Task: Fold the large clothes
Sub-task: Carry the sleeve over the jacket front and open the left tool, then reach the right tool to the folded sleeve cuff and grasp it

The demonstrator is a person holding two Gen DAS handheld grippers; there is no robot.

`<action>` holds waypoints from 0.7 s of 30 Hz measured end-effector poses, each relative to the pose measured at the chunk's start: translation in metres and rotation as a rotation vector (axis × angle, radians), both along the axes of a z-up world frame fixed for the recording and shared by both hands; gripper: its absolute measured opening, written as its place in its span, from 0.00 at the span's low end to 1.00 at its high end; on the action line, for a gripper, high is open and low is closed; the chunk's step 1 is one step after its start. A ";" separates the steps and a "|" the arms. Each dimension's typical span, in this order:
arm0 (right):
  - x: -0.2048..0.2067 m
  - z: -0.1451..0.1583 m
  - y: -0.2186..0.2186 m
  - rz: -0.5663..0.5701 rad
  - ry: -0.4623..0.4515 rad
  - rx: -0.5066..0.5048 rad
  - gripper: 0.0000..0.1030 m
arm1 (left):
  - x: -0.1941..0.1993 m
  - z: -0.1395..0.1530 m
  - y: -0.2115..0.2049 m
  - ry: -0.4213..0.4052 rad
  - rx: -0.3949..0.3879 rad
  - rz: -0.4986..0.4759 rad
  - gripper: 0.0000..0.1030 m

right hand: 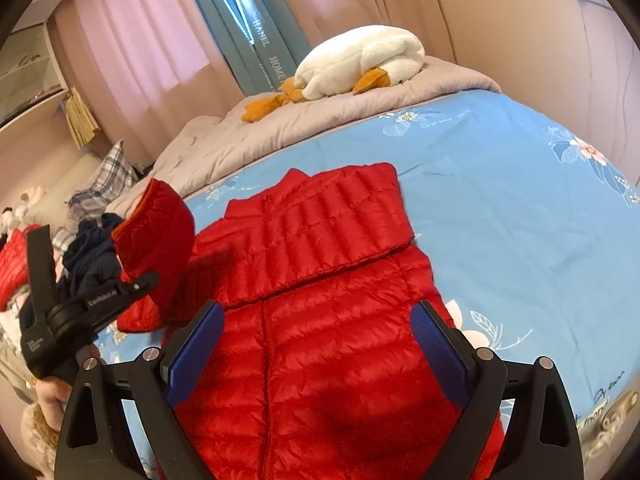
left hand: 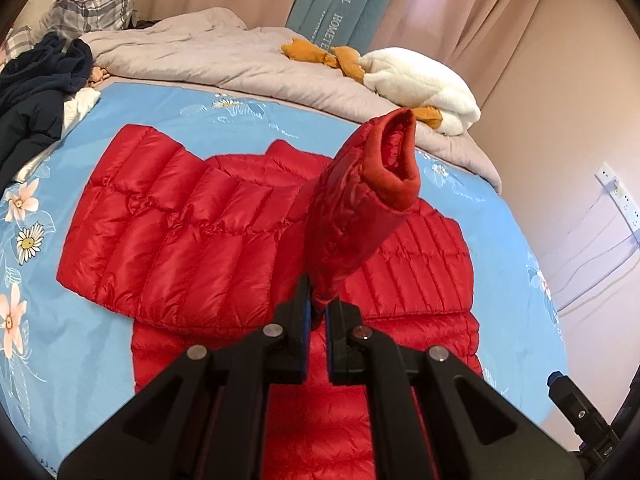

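Observation:
A red down jacket [left hand: 424,264] lies flat on the blue flowered bedspread [left hand: 120,112], one sleeve [left hand: 160,208] folded across its chest. My left gripper [left hand: 318,304] is shut on the other sleeve [left hand: 360,200], pinching it a short way below the cuff, so the cuff end stands up over the jacket. In the right wrist view that lifted sleeve [right hand: 160,232] and the left gripper [right hand: 132,286] show at the left, held by a hand [right hand: 52,396]. My right gripper [right hand: 318,312] hovers open over the jacket's [right hand: 340,360] lower body with nothing between its blue pads.
A grey quilt [left hand: 224,60] is bunched along the bed's far side with a white plush goose [left hand: 424,84] on it. Dark clothes [left hand: 36,92] and a plaid pillow [left hand: 96,8] lie at the far left. A wall with a socket strip [left hand: 616,196] borders the bed's right edge.

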State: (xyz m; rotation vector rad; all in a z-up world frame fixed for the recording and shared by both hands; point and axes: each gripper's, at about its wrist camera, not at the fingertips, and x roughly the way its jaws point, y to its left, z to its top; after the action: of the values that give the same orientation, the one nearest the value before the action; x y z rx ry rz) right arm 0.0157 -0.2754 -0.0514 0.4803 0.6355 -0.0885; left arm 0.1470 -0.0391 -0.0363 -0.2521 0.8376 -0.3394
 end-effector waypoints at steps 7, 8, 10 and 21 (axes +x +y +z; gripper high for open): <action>-0.001 -0.003 -0.003 -0.004 0.007 0.005 0.91 | -0.001 -0.012 -0.013 0.042 0.007 -0.032 0.05; -0.001 -0.004 -0.004 -0.005 0.008 0.007 0.91 | -0.001 -0.013 -0.013 0.048 0.008 -0.036 0.05; -0.001 -0.004 -0.004 -0.007 0.011 0.008 0.91 | -0.002 -0.015 -0.013 0.058 0.009 -0.040 0.07; 0.001 -0.004 -0.005 -0.010 0.017 0.007 0.91 | -0.015 0.007 0.000 0.025 -0.016 -0.057 0.68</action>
State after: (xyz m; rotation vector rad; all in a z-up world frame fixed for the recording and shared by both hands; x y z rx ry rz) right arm 0.0165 -0.2801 -0.0559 0.4899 0.6508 -0.0999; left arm 0.1323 -0.0387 -0.0296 -0.2483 0.8684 -0.3975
